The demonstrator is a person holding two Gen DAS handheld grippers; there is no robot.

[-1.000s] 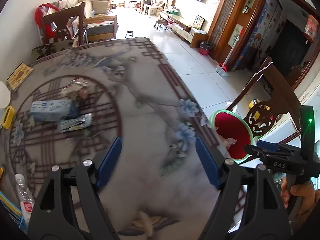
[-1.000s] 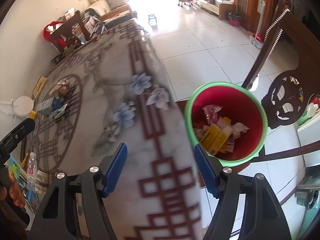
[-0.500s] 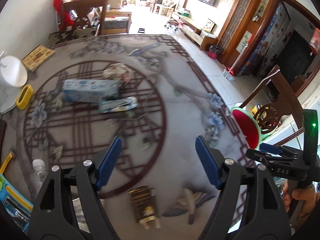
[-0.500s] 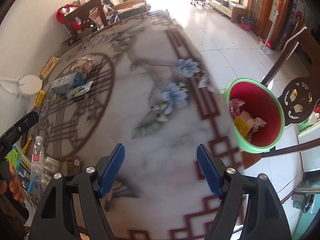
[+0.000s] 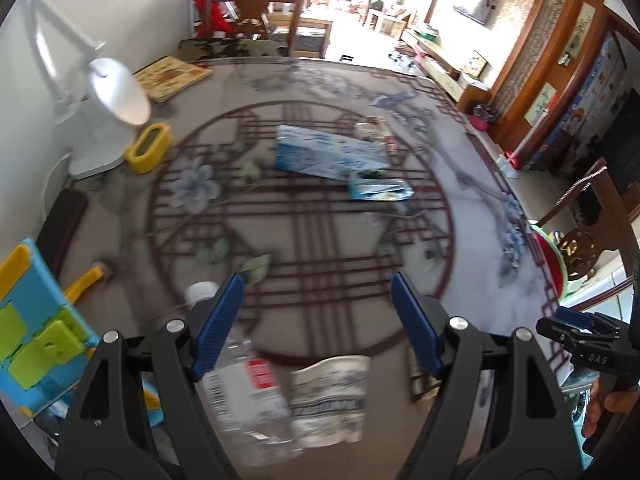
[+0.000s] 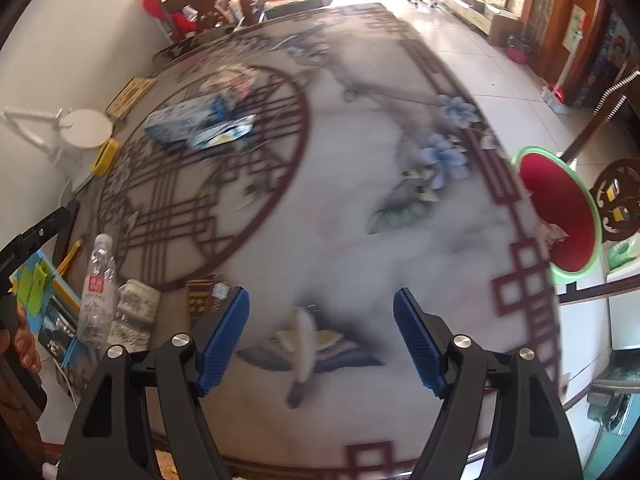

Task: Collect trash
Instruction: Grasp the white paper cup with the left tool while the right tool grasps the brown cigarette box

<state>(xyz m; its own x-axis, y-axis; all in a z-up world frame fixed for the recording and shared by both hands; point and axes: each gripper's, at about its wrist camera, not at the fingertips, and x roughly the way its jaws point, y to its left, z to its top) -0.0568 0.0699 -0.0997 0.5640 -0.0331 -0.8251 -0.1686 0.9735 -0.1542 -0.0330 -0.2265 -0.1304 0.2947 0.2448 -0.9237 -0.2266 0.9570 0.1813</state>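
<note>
My left gripper (image 5: 316, 284) is open over the patterned table (image 5: 320, 240), with nothing between its fingers. Just below it lie a clear plastic bottle (image 5: 240, 392), a crumpled white paper pack (image 5: 330, 392) and a small brown pack (image 5: 420, 388). Farther off are a blue box (image 5: 324, 154), a blue wrapper (image 5: 378, 191) and a crumpled wrapper (image 5: 372, 128). My right gripper (image 6: 320, 304) is open and empty above the table's near part. The brown pack (image 6: 204, 298) lies by its left finger. The red bin with a green rim (image 6: 560, 216) stands off the table's right edge with litter inside.
A white desk lamp (image 5: 108, 96), a yellow object (image 5: 150, 148) and a book (image 5: 172, 78) sit at the table's left and far side. Blue and green items (image 5: 36, 332) lie at the near left. Wooden chairs (image 5: 256, 4) stand beyond the table and beside the bin.
Both grippers swept left across the table, away from the bin. The bottle, paper pack and brown pack came into view beneath the left gripper. Both stayed open.
</note>
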